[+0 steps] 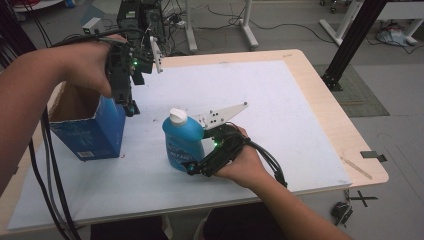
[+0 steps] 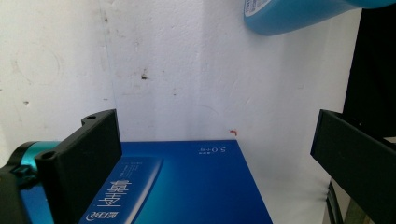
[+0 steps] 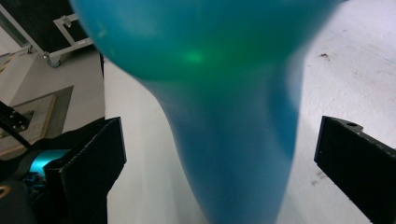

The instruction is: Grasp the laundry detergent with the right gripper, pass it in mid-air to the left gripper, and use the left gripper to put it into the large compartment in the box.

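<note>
A blue bottle (image 1: 182,142) with a white cap stands upright on the white mat (image 1: 280,100), left of the middle. My right gripper (image 1: 192,162) reaches it from the right and is open. In the right gripper view the bottle (image 3: 224,116) fills the space between the jaws of that gripper (image 3: 219,135), with a gap on each side. A blue carton (image 1: 95,132) with its top open stands at the mat's left edge. My left gripper (image 1: 131,107) hangs open over the carton's right top corner. In the left gripper view the carton (image 2: 187,186) lies below the open gripper (image 2: 215,126), with the bottle's base (image 2: 289,14) beyond.
The mat covers most of a wooden table (image 1: 345,130). Dark equipment and cables (image 1: 140,20) sit just past the far left edge. A black frame leg (image 1: 350,45) stands on the floor to the right. The mat's far right half is bare.
</note>
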`<state>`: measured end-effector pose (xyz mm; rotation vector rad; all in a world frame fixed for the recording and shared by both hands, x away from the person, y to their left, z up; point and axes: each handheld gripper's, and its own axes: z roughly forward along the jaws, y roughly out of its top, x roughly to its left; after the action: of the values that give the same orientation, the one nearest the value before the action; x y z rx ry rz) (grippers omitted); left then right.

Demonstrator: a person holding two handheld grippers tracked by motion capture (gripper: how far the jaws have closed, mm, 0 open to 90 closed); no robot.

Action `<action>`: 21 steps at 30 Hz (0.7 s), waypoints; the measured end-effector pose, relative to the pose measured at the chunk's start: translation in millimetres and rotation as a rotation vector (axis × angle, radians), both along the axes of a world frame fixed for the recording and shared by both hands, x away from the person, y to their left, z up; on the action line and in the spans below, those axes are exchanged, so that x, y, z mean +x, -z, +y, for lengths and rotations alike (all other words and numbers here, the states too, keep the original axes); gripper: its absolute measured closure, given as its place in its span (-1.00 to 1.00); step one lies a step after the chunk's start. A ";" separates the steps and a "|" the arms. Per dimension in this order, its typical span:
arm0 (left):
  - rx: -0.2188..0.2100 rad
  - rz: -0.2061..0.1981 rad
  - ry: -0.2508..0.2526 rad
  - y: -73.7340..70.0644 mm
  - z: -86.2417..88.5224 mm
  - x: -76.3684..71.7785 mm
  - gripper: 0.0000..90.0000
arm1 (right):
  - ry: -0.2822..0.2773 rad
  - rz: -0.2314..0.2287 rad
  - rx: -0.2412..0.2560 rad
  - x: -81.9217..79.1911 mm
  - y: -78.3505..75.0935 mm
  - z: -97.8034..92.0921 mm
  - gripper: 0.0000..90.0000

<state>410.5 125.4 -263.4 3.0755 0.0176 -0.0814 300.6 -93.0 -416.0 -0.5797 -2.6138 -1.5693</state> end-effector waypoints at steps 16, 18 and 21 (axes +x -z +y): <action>-0.004 -0.003 -0.004 0.7 2.4 0.7 -0.96 | 0.058 -0.061 0.052 -4.0 12.3 11.9 -0.88; -0.004 -0.002 -0.003 1.7 3.4 0.5 -0.96 | 0.057 -0.065 0.055 -4.5 12.9 12.4 -0.76; -0.003 0.001 -0.005 2.5 4.3 0.3 -0.96 | 0.057 -0.067 0.070 -5.0 13.9 13.1 -0.67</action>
<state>410.8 129.7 -265.9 3.0727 0.0256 -0.0820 295.6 -80.0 -429.9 -0.6123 -2.5997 -1.7184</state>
